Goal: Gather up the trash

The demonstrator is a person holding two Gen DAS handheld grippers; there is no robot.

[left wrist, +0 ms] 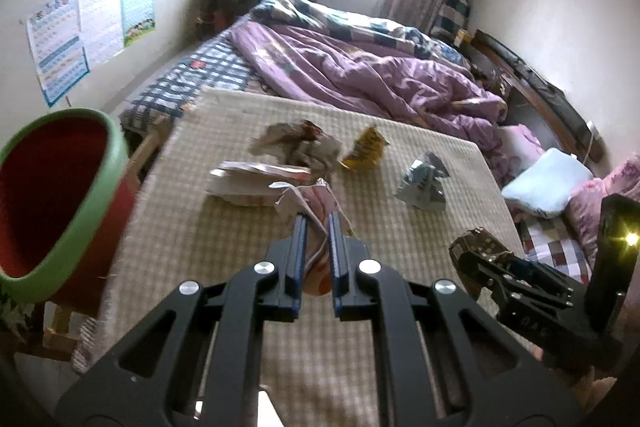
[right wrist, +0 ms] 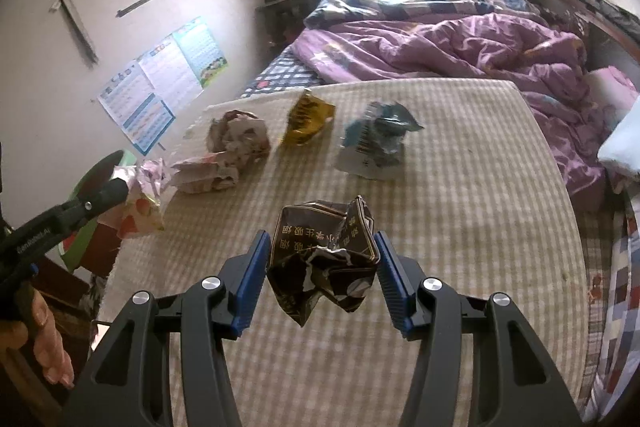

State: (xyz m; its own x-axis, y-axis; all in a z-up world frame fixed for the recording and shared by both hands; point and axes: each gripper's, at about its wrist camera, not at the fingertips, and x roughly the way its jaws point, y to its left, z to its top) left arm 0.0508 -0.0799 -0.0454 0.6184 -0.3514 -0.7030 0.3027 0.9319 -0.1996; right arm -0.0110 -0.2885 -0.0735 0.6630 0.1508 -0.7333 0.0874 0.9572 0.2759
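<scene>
Trash here is light, soft and crinkly. The left gripper pinches a pink wrapper, with the bin at nine o'clock. The right gripper squeezes a dark crushed pack by its sides.

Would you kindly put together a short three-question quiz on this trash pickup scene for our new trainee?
1. True or false: the left tongs are shut on a pink crumpled wrapper.
2. What do the right tongs hold? A) the yellow wrapper B) the dark crumpled pack C) nothing
3. Fill in: the red bin with the green rim stands at the ____ edge of the left wrist view.

Key
1. True; the wrapper is pinched between the fingers.
2. B; the dark crumpled pack sits between the blue pads, while the yellow wrapper lies on the checked mat.
3. Left.
</scene>
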